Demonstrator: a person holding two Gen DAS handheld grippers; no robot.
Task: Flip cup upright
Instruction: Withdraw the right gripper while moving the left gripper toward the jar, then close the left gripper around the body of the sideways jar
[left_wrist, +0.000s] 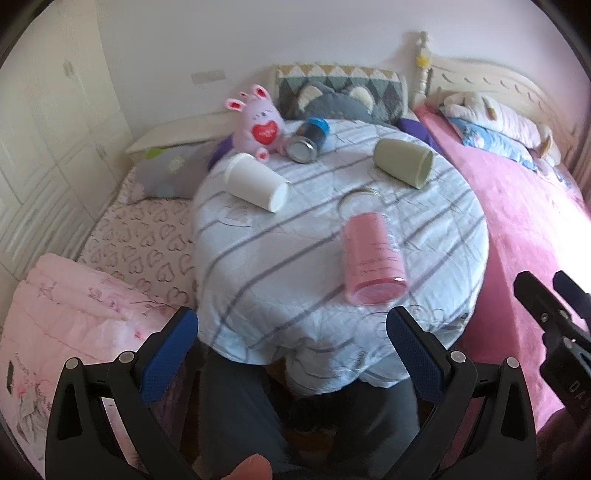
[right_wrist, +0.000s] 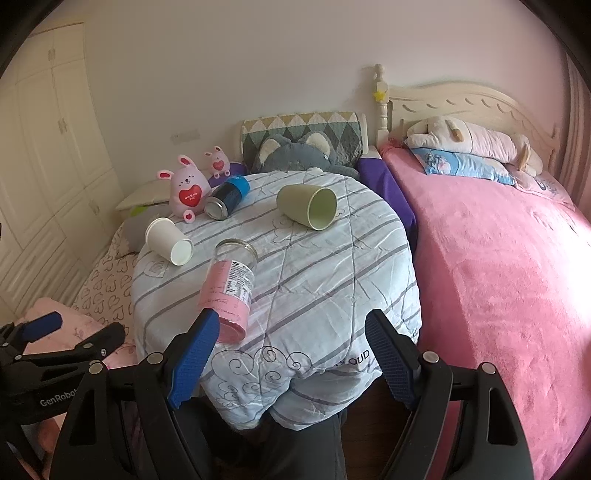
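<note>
Several cups lie on their sides on a round table under a striped cloth (left_wrist: 280, 266) (right_wrist: 325, 280). A green cup (left_wrist: 403, 162) (right_wrist: 308, 205) lies at the far right, mouth toward the right. A white paper cup (left_wrist: 255, 181) (right_wrist: 169, 240) lies at the left. A clear glass jar with a pink label (left_wrist: 371, 258) (right_wrist: 229, 291) lies nearest me. A dark can-like bottle with a blue cap (left_wrist: 308, 139) (right_wrist: 226, 197) lies at the back. My left gripper (left_wrist: 291, 354) is open and empty below the table's near edge. My right gripper (right_wrist: 291, 354) is open and empty there too.
A pink plush bunny (left_wrist: 260, 123) (right_wrist: 186, 190) sits at the table's back left. A pink bed (right_wrist: 498, 266) lies to the right, a bed with heart-print sheets (left_wrist: 144, 240) to the left. A grey plush and a quilted cushion (right_wrist: 303, 134) stand behind the table.
</note>
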